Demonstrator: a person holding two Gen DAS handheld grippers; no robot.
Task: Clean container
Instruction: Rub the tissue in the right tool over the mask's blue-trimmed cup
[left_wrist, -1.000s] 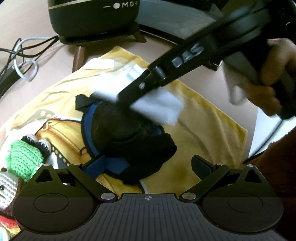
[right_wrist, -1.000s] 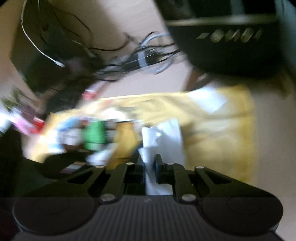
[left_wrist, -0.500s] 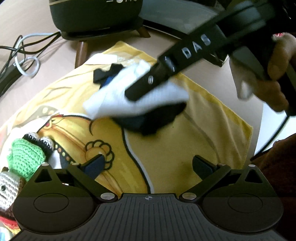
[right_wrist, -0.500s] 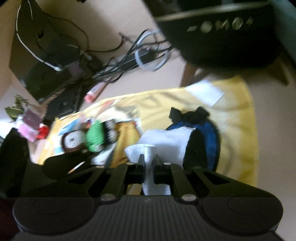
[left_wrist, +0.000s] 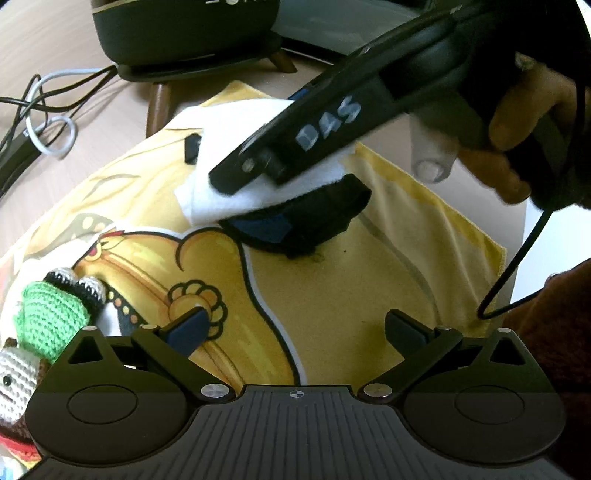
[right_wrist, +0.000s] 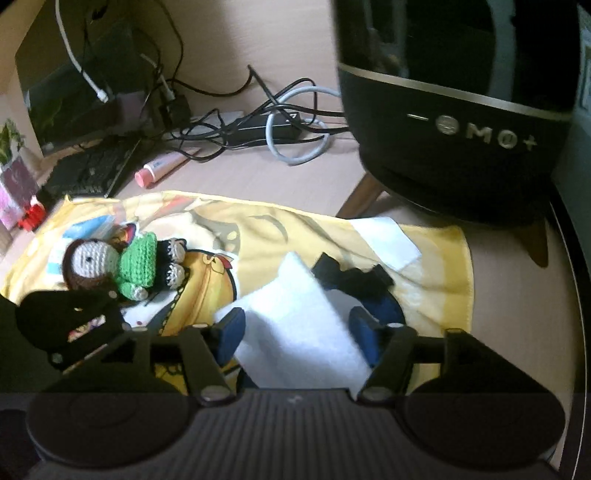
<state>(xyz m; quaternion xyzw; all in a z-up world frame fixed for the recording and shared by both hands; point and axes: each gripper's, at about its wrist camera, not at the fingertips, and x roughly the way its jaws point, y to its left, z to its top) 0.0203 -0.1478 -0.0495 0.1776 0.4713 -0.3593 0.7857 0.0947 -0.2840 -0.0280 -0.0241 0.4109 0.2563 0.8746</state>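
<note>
- The black speaker-like appliance on wooden legs fills the far right of the desk, with tangled cables beside it.
- A yellow printed cloth covers the work area; everything in the task sits on it.
- The container — a soft black pouch with blue trim — lies near the cloth's far edge, slumped and mostly hidden under the wipe.
- A white wipe is draped over the pouch, between the spread fingers of the right gripper, whose jaws are opening; the pads no longer press on it, so the wipe looks released.
- The left gripper hovers nearer the camera with its jaws wide apart, nothing between them, well short of the pouch.
- A crocheted doll in green lies at the cloth's left side, clear of the work.
- Judged step: the wipe is being let go on the pouch — either to re-grip or to finish. The next move likely calls for the left claw to pin the floppy pouch so it does not slide.
</note>
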